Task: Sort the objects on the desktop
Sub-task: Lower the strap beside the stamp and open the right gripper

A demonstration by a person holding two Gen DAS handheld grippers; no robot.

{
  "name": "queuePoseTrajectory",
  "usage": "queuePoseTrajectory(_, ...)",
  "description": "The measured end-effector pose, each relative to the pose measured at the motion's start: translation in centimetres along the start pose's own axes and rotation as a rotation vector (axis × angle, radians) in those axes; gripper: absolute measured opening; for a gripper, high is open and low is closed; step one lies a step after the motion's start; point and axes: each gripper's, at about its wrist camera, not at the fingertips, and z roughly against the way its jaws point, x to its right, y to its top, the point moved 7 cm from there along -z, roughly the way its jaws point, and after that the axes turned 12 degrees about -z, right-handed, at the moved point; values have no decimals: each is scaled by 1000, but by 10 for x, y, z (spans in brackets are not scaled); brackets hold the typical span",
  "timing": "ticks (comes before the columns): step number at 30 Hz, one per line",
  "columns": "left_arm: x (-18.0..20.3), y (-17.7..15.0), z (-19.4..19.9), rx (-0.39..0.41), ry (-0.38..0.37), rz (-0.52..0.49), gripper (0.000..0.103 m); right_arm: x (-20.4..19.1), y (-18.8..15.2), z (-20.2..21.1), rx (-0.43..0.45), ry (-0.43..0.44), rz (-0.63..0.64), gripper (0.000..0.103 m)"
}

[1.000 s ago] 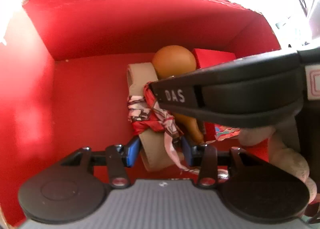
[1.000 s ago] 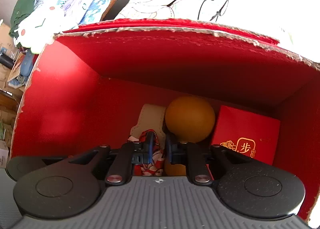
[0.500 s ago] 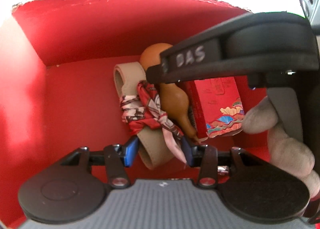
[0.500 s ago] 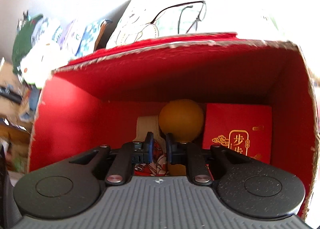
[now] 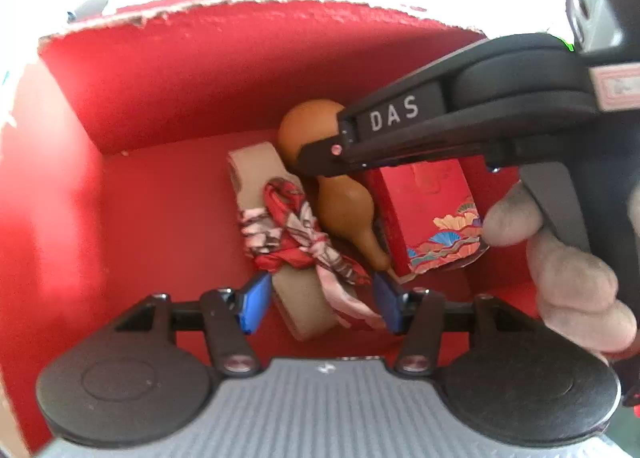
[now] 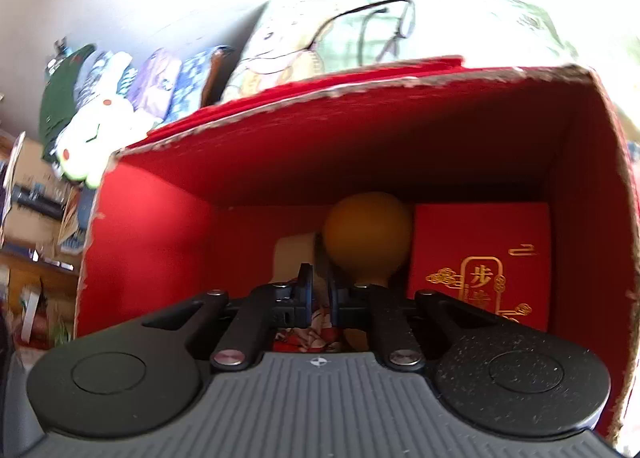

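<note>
A red cardboard box (image 5: 160,98) holds a beige band tied with a red patterned scarf (image 5: 296,230), a brown gourd (image 5: 344,202) and a small red gift box (image 5: 428,214). My left gripper (image 5: 318,306) is open, its blue pads on either side of the band's near end; contact is unclear. My right gripper (image 6: 319,290) is nearly shut with nothing between its pads, above the box. It shows in the left wrist view (image 5: 320,150) over the gourd. The gourd (image 6: 368,236), gift box (image 6: 480,262) and scarf (image 6: 316,332) also show in the right wrist view.
The box walls (image 6: 152,242) rise around the items. Behind the box lie a printed cushion with glasses (image 6: 384,26) on it and plush toys (image 6: 96,118). Cluttered shelves (image 6: 36,218) stand at the far left.
Both grippers have risen and drawn back from the box floor. The right gripper lifted clear of the gourd. The left jaws stand about as open as before.
</note>
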Motion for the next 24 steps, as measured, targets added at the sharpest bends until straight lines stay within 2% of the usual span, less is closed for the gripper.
queuePoseTrajectory(3, 2, 5, -2, 8, -3, -15, 55, -1, -1, 0, -17, -23, 29, 9)
queuePoseTrajectory(12, 6, 5, 7, 26, -15, -25, 54, 10, 0, 2, -17, -31, -33, 10)
queuePoseTrajectory(17, 9, 6, 22, 60, 53, -49, 54, 10, -1, 2, -13, -29, -38, 10)
queuePoseTrajectory(24, 2, 9, 41, 83, 152, -30, 56, 7, 0, 2, 25, -10, -36, 10)
